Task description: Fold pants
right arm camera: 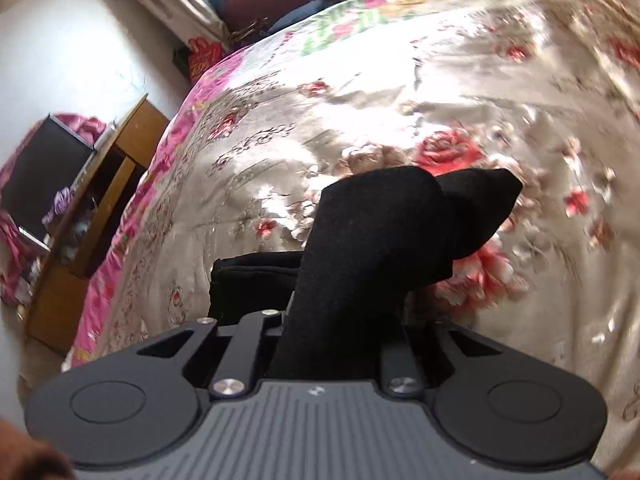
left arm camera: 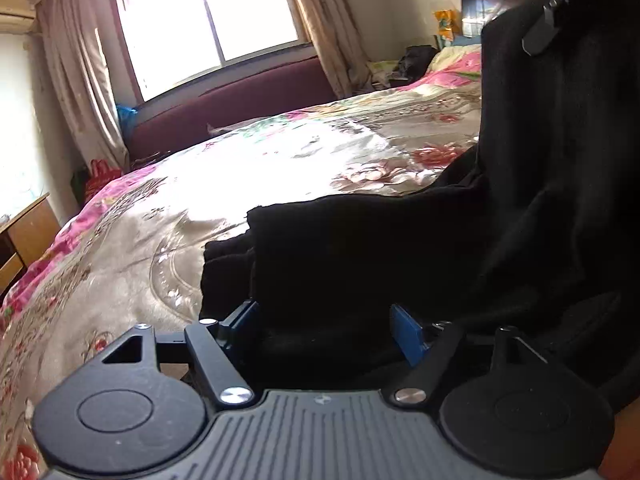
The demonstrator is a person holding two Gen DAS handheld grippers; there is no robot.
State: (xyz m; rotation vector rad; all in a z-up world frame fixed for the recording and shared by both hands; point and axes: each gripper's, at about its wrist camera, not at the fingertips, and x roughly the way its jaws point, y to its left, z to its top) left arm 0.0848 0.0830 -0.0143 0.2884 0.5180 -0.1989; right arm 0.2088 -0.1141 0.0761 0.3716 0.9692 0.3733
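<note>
My left gripper [left arm camera: 324, 332] has its jaws spread, with the black pants [left arm camera: 400, 260] bunched between them. My right gripper [right arm camera: 340, 340] pinches a lifted fold of the pants [right arm camera: 372, 248], the rest draped on the bed [right arm camera: 400, 92]. Beyond, shiny floral bedspread [left arm camera: 200, 200], then the window [left arm camera: 208, 16].

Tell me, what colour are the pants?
The pants are plain black, with no pattern; the right wrist view shows this best.

Lighting: daylight from window [left arm camera: 208, 20], overexposed. Glare: blown-out patch on satin bedspread [left arm camera: 280, 160]. Black pants [left arm camera: 400, 248] detail lost. Fisheye bending at edges; right-wrist periphery motion-blurred.
</note>
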